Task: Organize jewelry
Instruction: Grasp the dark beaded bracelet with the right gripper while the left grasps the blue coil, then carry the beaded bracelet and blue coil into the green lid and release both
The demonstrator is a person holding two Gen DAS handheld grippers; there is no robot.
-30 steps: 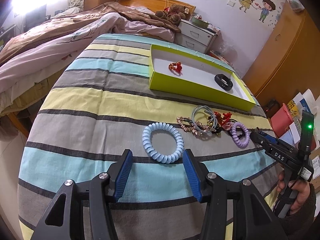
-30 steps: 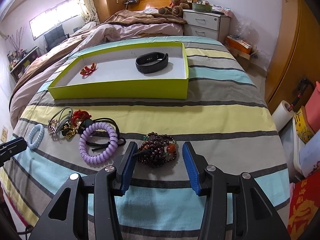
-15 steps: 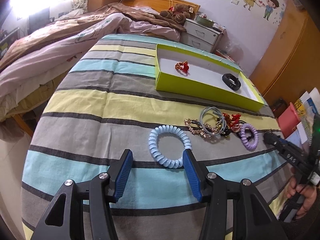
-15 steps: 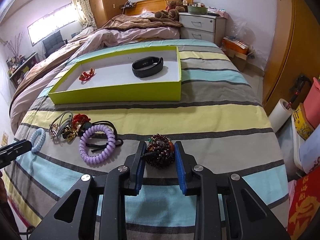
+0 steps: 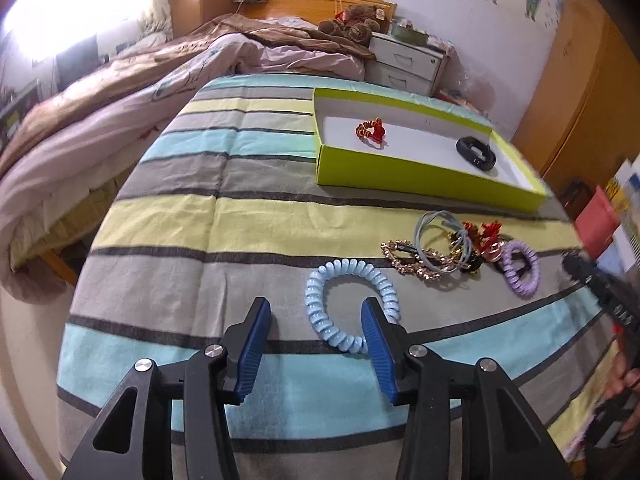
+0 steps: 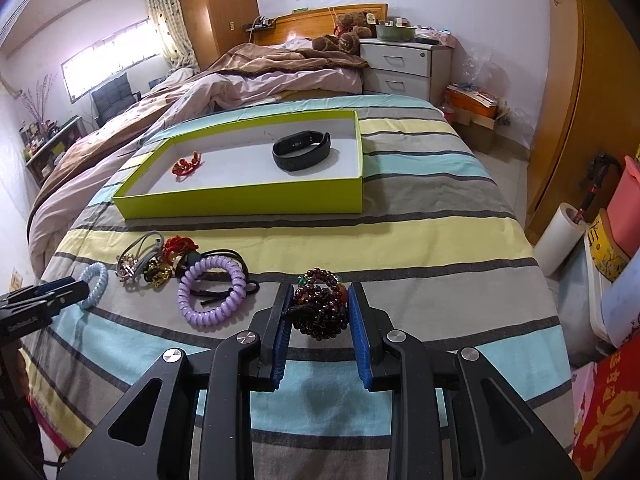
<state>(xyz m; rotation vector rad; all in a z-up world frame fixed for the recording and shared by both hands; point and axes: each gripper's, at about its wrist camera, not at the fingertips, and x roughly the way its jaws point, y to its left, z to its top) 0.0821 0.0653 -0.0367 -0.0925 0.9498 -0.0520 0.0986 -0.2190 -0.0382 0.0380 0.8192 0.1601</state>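
Note:
My right gripper (image 6: 319, 304) is shut on a dark red bead bracelet (image 6: 320, 308) and holds it just above the striped bedspread. My left gripper (image 5: 314, 330) is open; a light blue spiral hair tie (image 5: 352, 304) lies on the bedspread, its near side between the fingertips. A lime green box (image 6: 244, 196) holds a black wristband (image 6: 302, 150) and a red bead piece (image 6: 186, 164). A purple spiral hair tie (image 6: 212, 292) lies left of my right gripper, beside a heap of hair ties and a gold chain (image 6: 156, 260).
The bedspread's right edge drops to the floor, where a white roll (image 6: 560, 240) and boxes stand. A rumpled duvet (image 6: 224, 88) lies on the left. A white nightstand (image 6: 404, 66) stands behind the bed.
My right gripper closed on the dark red bead bracelet and lifted it slightly. My left gripper shifted left, so the blue hair tie now sits by its right finger.

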